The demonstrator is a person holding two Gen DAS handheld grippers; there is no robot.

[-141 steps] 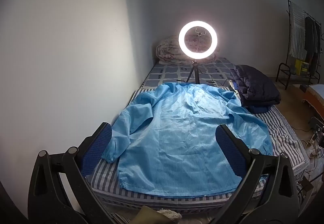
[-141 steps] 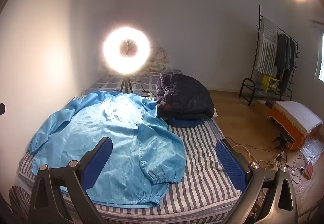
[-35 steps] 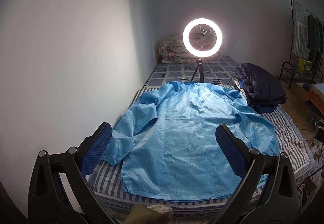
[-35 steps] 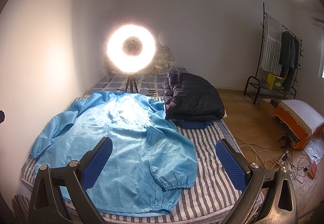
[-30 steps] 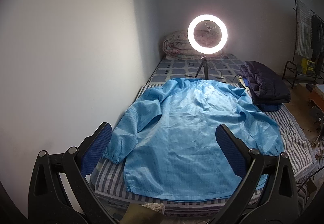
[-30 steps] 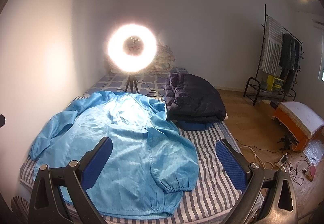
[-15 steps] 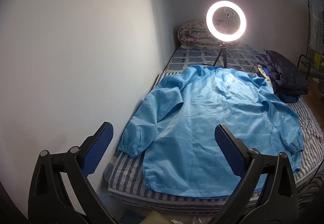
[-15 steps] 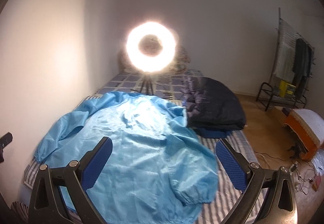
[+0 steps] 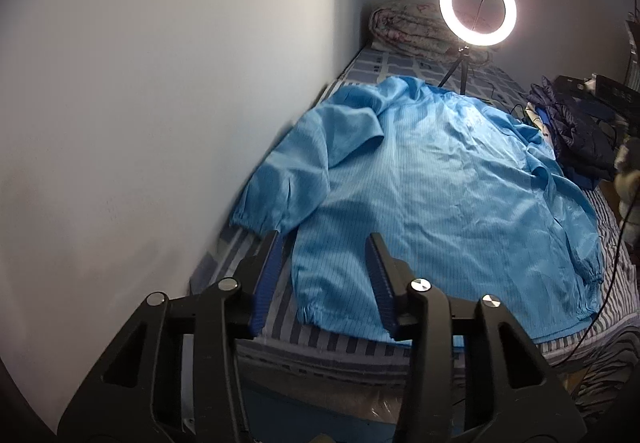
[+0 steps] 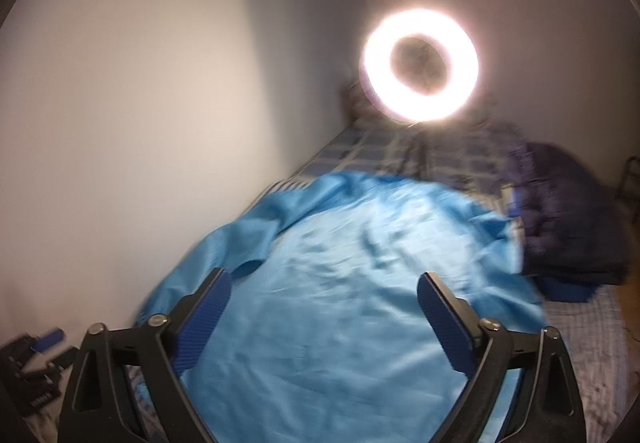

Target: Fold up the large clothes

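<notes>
A light blue jacket (image 9: pixel 440 195) lies spread flat on the striped bed (image 9: pixel 280 327), sleeves out to both sides. My left gripper (image 9: pixel 324 247) hangs over the jacket's near left hem corner, beside the left cuff. Its jaws are closing and half narrowed, and the pads press on nothing. In the blurred right wrist view my right gripper (image 10: pixel 324 283) hovers over the middle of the jacket (image 10: pixel 360 303). Its jaws stand wide and are closing slightly, with no fabric gripped.
A lit ring light (image 9: pixel 478 7) on a tripod stands on the bed beyond the collar, with a rolled quilt (image 9: pixel 408 25) behind it. A dark puffer jacket (image 9: pixel 576 131) lies at the right. A bare wall (image 9: pixel 160 123) runs along the bed's left side. A cable (image 9: pixel 616 243) hangs at the right.
Both grippers have swung left and down toward the jacket. The left jaws have narrowed to about half. The right gripper has moved from the bed's right side to over the jacket's body.
</notes>
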